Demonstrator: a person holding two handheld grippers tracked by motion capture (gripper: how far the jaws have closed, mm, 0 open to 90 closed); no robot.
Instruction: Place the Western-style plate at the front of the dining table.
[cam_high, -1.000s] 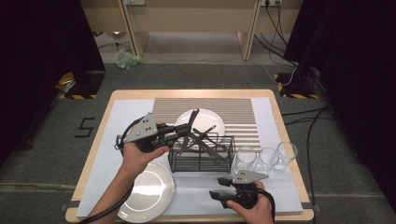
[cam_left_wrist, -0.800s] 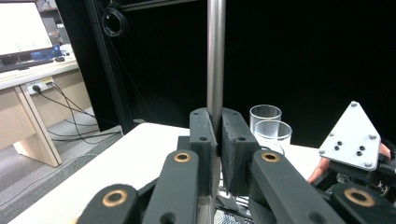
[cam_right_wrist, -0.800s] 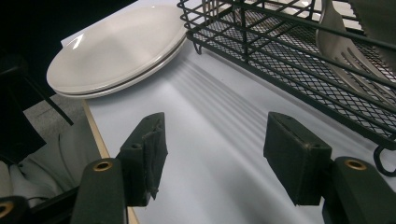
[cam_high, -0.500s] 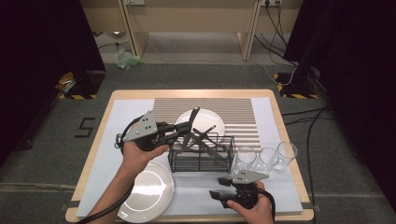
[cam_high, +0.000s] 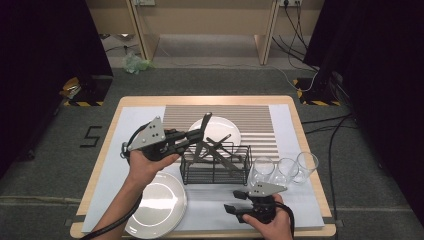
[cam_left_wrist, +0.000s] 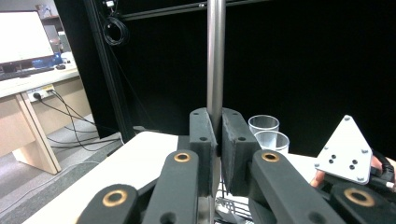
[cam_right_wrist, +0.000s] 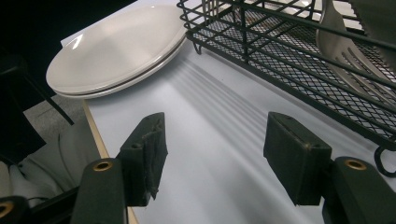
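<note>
My left gripper (cam_high: 196, 137) is shut on the long steel handle of a utensil (cam_high: 203, 129), which stands tilted over the left end of a black wire basket (cam_high: 216, 172). In the left gripper view the handle (cam_left_wrist: 215, 56) rises straight up from between the closed pads of the gripper (cam_left_wrist: 215, 128). Other cutlery leans inside the basket, including a fork (cam_right_wrist: 345, 51). My right gripper (cam_high: 231, 208) rests low near the table's front edge, pointing left. Its jaws (cam_right_wrist: 212, 154) stand open over the pale mat with nothing between them.
Stacked white plates (cam_high: 157, 202) (cam_right_wrist: 116, 46) lie at the front left, and another plate (cam_high: 222, 129) sits behind the basket. Three clear glasses (cam_high: 282, 170) (cam_left_wrist: 264, 125) stand to the basket's right. A striped mat (cam_high: 250, 116) covers the table's far half.
</note>
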